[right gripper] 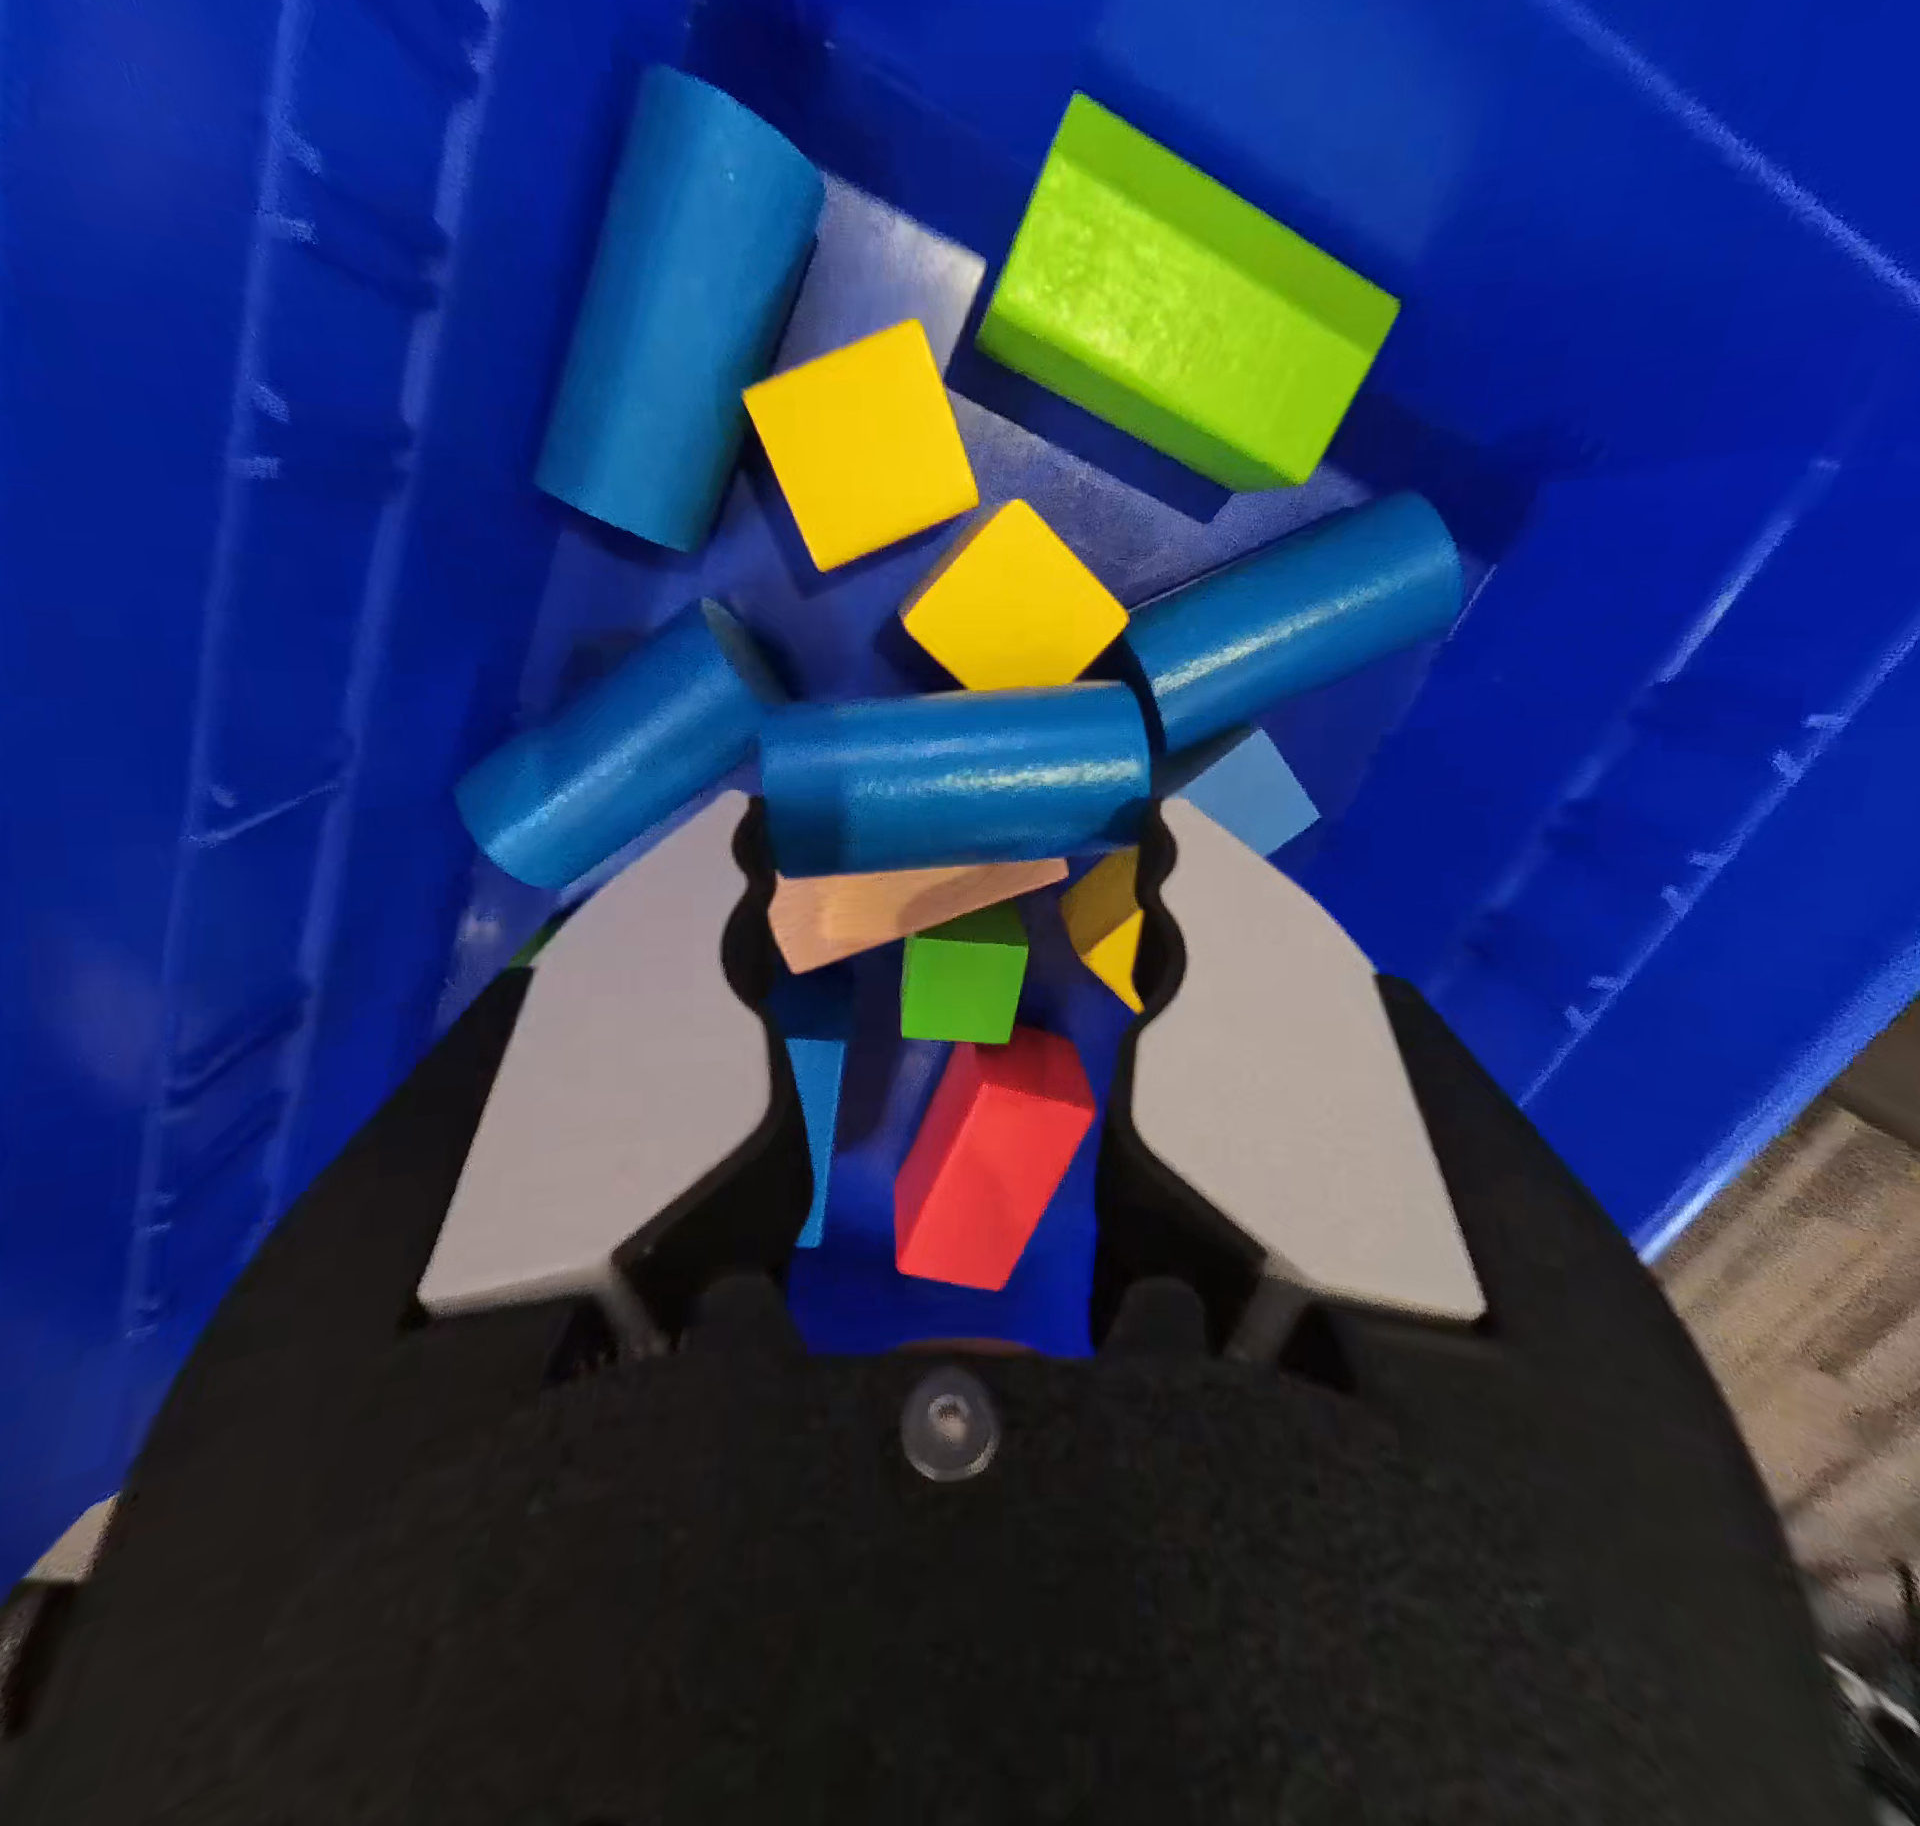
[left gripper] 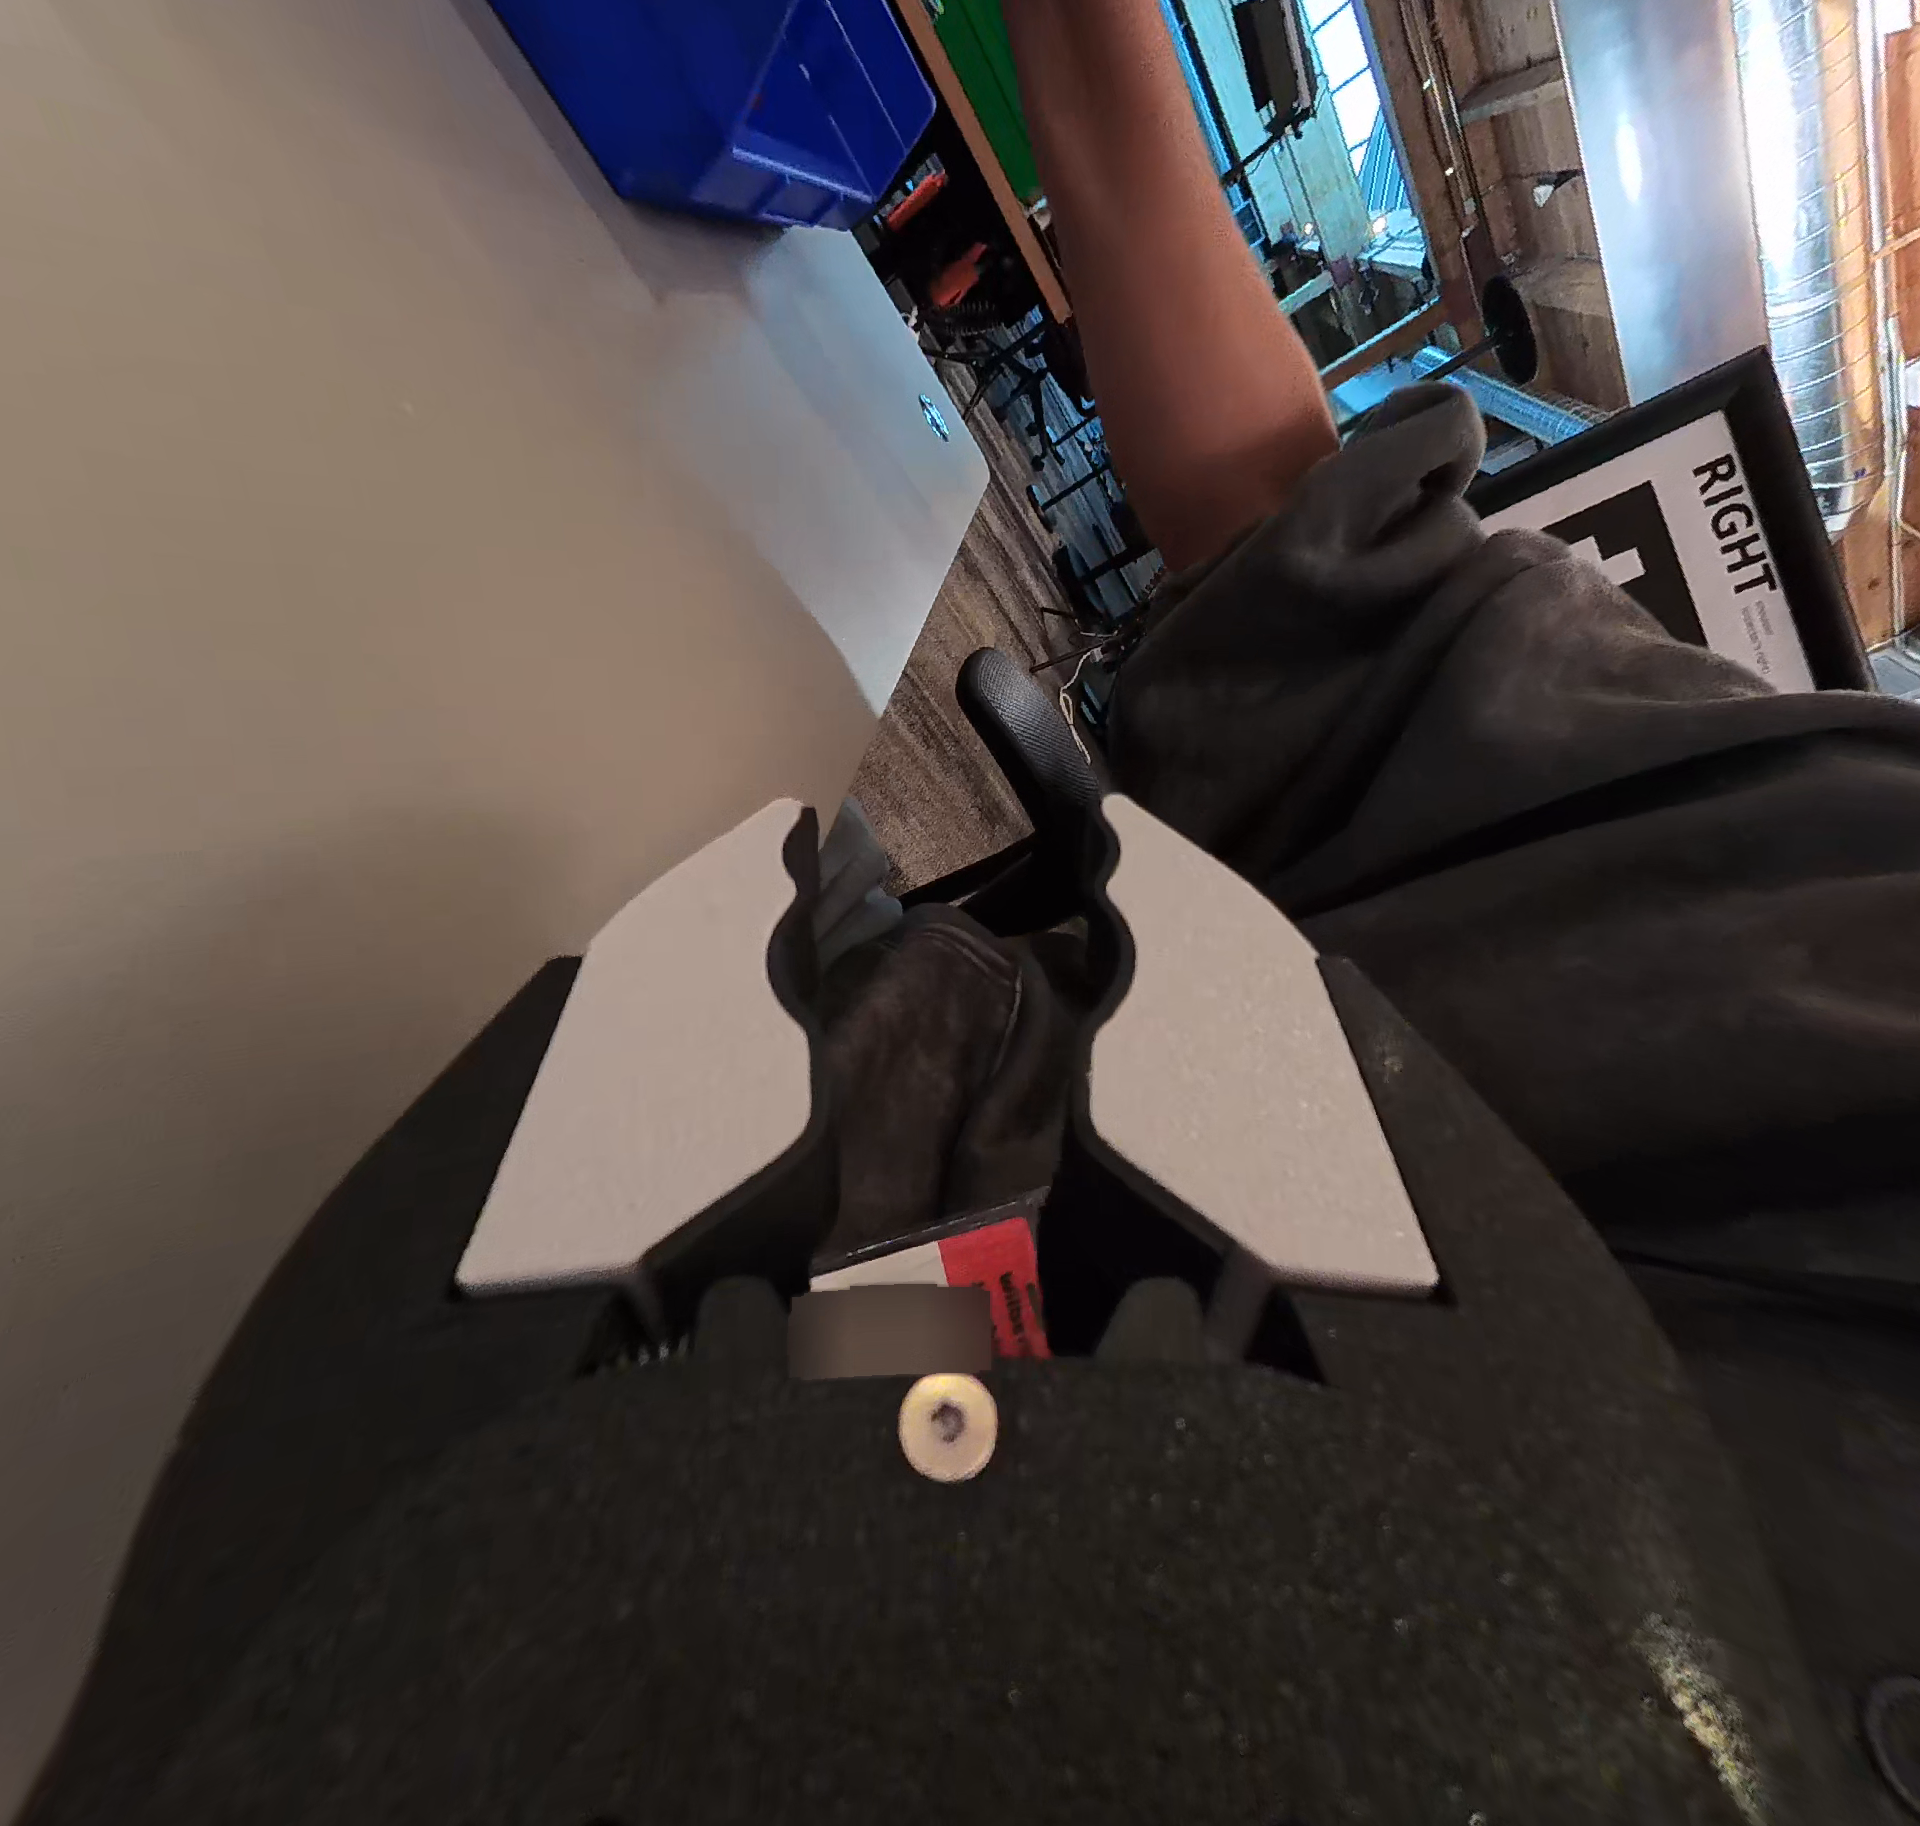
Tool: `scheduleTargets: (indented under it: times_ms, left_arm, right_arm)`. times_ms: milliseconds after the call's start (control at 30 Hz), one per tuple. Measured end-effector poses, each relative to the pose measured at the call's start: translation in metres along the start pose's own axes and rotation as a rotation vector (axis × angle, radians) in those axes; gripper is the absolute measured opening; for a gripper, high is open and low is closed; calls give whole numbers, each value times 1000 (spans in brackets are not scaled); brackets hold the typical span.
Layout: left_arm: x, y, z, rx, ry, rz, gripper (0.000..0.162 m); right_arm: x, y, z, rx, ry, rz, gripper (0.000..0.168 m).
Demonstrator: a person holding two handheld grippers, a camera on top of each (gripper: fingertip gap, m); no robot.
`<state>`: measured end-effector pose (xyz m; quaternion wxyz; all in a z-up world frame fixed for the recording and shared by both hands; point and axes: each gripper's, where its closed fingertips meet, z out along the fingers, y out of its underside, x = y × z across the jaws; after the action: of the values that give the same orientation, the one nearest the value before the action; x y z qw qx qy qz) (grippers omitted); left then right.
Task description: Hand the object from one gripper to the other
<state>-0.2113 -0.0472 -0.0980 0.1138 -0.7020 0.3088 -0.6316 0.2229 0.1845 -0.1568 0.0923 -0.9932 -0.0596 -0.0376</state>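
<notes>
Tongs first: the right gripper (right gripper: 954,841) hangs over the blue bin (right gripper: 312,529), and a blue roll (right gripper: 954,777) sits across its tips. The roll's long side runs from one finger to the other, and each flat end meets a finger, so I judge the fingers are closed on it. The roll seems held a little above the pile. The left gripper (left gripper: 951,903) is far off, beside the table (left gripper: 312,529), with its fingers apart and nothing between them. It points at the person's dark sleeve (left gripper: 1455,841), not at the bin. So the right one has the roll, and the left one has to come over to take it. The roll's round middle is bare, so the left fingers could pinch there.

In the bin I count four blue rolls, counting the held one. There are two yellow cubes, with one more yellow bit half hidden. I see one big green block (right gripper: 1184,296), one small green cube, one red block (right gripper: 992,1158), one tan block and one pale blue block
</notes>
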Motion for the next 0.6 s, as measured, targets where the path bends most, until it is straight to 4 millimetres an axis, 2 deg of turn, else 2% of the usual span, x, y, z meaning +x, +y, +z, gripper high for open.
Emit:
scheduleTargets:
  times_ms: [233, 333, 433, 600]
  left_arm:
    - [-1, 2, 0, -12, -13, 10, 48]
    - [3, 2, -1, -9, 3, 3, 48]
    - [4, 1, -2, -10, -6, 24, 48]
    - [5, 2, -2, -18, -4, 29, 48]
  right_arm:
    - [7, -12, 4, -78, 62, -18, 67]
    - [-1, -2, 8, -154, 11, -10, 67]
    - [-8, 22, 24, -274, -21, 2, 68]
    - [-8, 19, 25, -229, -11, 24, 67]
